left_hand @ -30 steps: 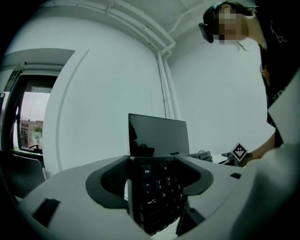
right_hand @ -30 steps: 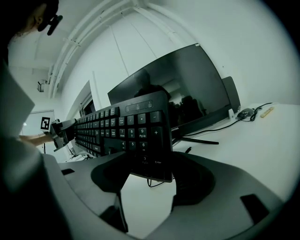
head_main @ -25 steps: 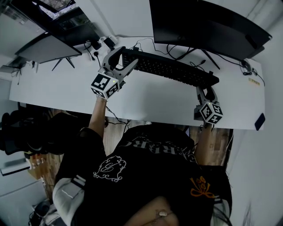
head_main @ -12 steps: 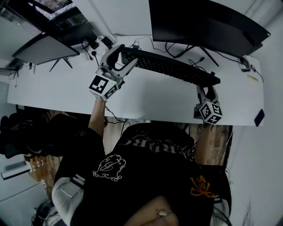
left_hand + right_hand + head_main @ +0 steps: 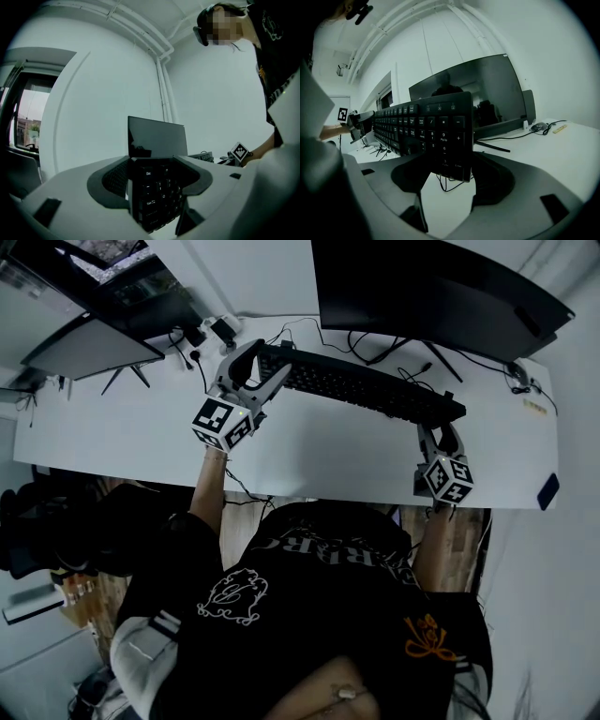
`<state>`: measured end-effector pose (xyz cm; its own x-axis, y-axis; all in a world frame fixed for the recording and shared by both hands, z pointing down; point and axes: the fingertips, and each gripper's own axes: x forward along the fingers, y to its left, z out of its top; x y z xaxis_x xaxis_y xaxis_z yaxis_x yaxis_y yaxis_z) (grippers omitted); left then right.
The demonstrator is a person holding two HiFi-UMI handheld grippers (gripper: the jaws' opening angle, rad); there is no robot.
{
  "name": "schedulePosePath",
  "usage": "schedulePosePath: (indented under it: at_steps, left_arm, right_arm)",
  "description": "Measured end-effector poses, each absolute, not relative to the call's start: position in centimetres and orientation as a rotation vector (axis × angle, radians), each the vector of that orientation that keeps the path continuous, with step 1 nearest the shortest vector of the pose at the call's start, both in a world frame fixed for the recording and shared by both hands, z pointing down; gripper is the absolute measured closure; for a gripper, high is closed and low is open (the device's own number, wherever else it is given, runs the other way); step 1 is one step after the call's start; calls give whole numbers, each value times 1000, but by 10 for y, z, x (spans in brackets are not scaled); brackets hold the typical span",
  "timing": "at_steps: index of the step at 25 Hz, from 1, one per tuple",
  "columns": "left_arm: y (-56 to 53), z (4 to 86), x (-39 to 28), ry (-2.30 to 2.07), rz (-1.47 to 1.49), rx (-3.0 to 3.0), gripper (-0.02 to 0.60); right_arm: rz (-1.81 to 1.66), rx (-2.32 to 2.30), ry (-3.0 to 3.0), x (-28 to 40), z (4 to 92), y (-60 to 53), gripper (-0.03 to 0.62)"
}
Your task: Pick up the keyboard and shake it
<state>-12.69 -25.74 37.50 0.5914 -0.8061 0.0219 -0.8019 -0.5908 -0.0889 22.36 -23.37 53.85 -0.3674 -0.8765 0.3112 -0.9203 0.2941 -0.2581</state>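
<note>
The keyboard [image 5: 366,385] is held lifted just above the white desk [image 5: 319,460], on the near side of the big monitor [image 5: 431,287], with the left gripper [image 5: 265,367] clamped on its left end and the right gripper [image 5: 439,427] on its right end.

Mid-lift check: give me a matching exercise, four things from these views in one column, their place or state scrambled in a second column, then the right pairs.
Column one
1. left gripper
2. right gripper
3. keyboard
4. large monitor

Column two
A. stands at the back of the desk
B. shut on the number-pad end
C. held clear of the desk, spanning both grippers
D. shut on the Esc end

Pairs: 1-D, 2-B, 3-C, 4-A
</note>
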Motion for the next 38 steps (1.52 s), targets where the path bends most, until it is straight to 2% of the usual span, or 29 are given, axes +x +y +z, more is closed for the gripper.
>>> schedulePosePath:
  at_steps: [38]
  left_arm:
    - [-321, 618, -125, 1819, -471, -3312, 295]
  right_arm:
    - [947, 1335, -1977, 252, 677, -266, 321]
